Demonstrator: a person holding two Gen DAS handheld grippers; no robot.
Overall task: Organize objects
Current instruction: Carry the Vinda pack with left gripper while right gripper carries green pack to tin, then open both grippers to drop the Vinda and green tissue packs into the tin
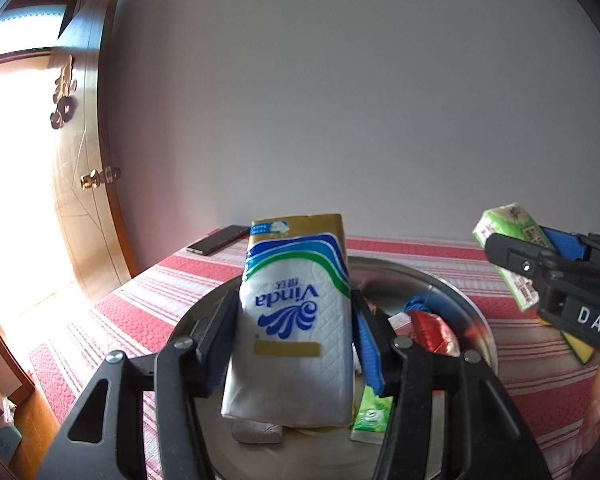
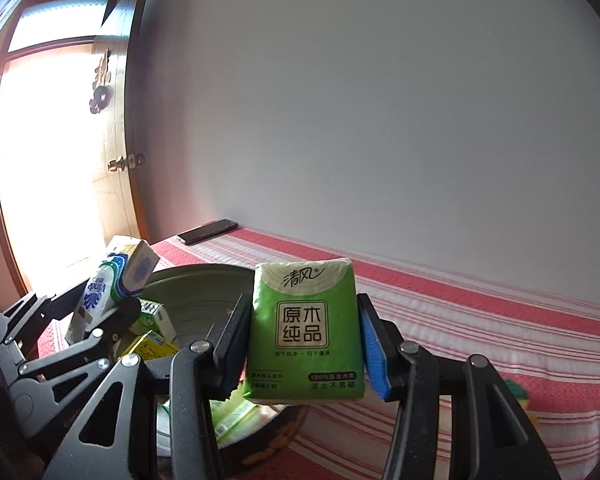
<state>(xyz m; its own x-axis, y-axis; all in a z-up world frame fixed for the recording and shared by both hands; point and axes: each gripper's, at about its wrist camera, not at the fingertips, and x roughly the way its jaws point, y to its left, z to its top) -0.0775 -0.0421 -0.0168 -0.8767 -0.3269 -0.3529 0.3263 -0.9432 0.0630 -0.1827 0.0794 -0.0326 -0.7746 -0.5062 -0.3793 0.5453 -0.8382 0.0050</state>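
Each camera sits just behind its own gripper's two fingers and looks forward along them, tilted slightly down, toward a plain grey wall (image 1: 380,100). The left wrist view faces over a round metal basin (image 1: 460,300) on a red-and-white striped tablecloth (image 1: 140,312). The right wrist view looks from further right, the basin at its lower left. Both share the open wooden door (image 2: 120,140), a dark flat phone (image 1: 218,240) and each other's gripper at the frame's edge.

White-and-blue plastic tissue pack (image 1: 296,320) is showing "Vinda", green plastic tissue pack (image 2: 304,332) showing "清风" and "原木纯品", black gripper body (image 1: 592,320) showing "DAS".
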